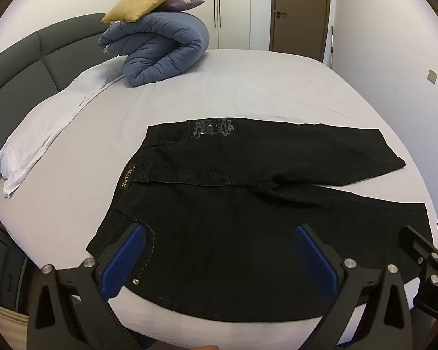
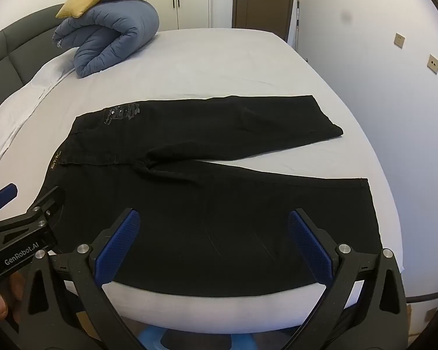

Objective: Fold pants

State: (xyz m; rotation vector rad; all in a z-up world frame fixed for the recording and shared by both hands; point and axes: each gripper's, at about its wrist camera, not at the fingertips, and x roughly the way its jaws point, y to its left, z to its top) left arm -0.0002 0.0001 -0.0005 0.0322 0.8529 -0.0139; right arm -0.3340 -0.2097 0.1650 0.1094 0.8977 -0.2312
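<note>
Black denim pants lie flat and unfolded on the bed, waistband to the left, the two legs spread apart to the right; they also show in the right wrist view. My left gripper is open with blue pads, hovering over the near waist and pocket area, holding nothing. My right gripper is open over the near leg, holding nothing. The left gripper also appears at the left edge of the right wrist view, and part of the right gripper at the right edge of the left wrist view.
The bed has a grey sheet. A rolled blue duvet with a yellow cushion on top sits at the head, by the dark headboard. A white cloth lies along the left edge. Wall on the right.
</note>
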